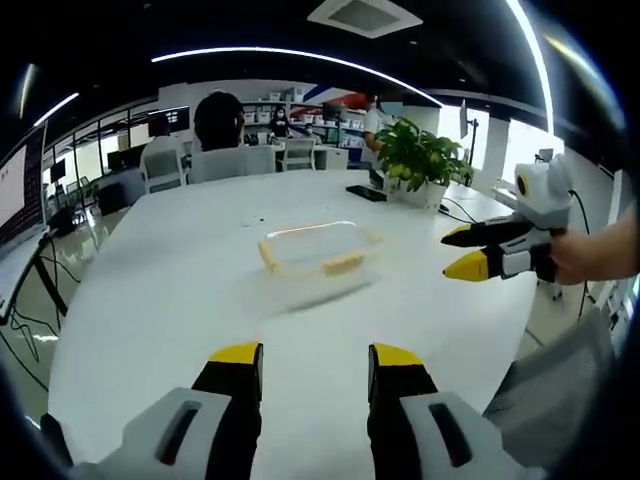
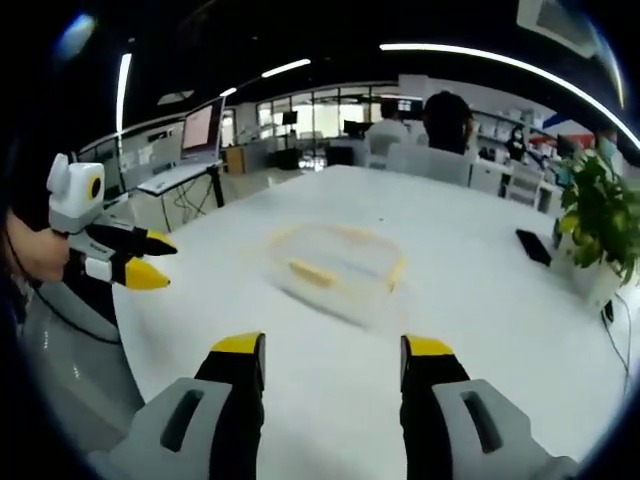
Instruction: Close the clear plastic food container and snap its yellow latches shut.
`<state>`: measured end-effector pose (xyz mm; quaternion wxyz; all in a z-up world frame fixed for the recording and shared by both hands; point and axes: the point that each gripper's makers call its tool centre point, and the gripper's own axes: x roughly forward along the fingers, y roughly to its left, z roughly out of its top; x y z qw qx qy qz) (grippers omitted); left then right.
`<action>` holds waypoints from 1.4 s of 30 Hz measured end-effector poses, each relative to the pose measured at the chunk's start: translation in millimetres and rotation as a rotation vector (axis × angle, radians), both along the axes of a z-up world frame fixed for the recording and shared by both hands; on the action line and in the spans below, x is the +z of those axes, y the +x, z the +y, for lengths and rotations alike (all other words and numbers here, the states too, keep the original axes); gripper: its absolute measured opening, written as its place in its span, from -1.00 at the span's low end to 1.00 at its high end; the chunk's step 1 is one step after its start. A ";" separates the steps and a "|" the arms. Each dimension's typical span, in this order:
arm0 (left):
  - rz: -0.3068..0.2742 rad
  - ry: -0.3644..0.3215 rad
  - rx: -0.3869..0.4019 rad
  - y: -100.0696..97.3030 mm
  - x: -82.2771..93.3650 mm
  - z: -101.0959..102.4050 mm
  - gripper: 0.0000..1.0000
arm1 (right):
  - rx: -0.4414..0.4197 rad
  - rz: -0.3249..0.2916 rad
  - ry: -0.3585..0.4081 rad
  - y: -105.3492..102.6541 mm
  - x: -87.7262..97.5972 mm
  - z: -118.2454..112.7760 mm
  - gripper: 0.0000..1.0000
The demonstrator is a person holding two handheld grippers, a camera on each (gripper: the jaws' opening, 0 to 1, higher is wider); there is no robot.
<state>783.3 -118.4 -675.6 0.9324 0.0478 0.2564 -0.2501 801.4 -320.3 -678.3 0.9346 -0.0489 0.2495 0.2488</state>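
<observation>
The clear plastic food container (image 1: 320,258) sits on the white round table (image 1: 180,290), about midway across it and well in from every edge. Its lid is on, rimmed in yellow, and the yellow latches (image 1: 343,264) stick outward along its sides; the right gripper view blurs it.

A potted plant (image 1: 420,160) stands near the table's far right edge, with a dark phone (image 2: 534,247) lying just beside it. Office chairs and seated people line the far edge. Nothing lies between the container and either gripper.

The left gripper (image 1: 315,362) hovers wide open over the near edge. The right gripper (image 1: 463,250), held in a hand (image 1: 578,257), is parted and grips nothing.
</observation>
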 end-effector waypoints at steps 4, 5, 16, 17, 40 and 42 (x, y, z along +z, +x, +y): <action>-0.003 0.001 0.010 -13.2 1.7 10.4 -0.30 | -0.004 0.008 0.005 -15.6 -2.5 1.0 0.02; -0.003 0.001 0.011 -14.4 1.8 11.3 -0.30 | -0.008 0.007 0.005 -18.6 -2.8 0.9 0.02; -0.010 -0.007 0.006 -41.4 -1.3 15.4 -0.30 | -0.023 -0.001 0.029 -48.3 -0.1 7.7 0.03; -0.010 -0.007 0.007 -43.7 -1.7 15.7 -0.30 | -0.029 -0.006 0.031 -49.9 1.1 7.5 0.03; -0.073 0.027 0.038 -52.1 1.9 23.6 -0.30 | -0.038 -0.059 -0.027 -69.3 12.6 6.5 -0.08; -0.073 0.026 0.044 -51.4 1.9 25.0 -0.30 | -0.052 -0.044 -0.015 -68.3 10.2 4.1 -0.06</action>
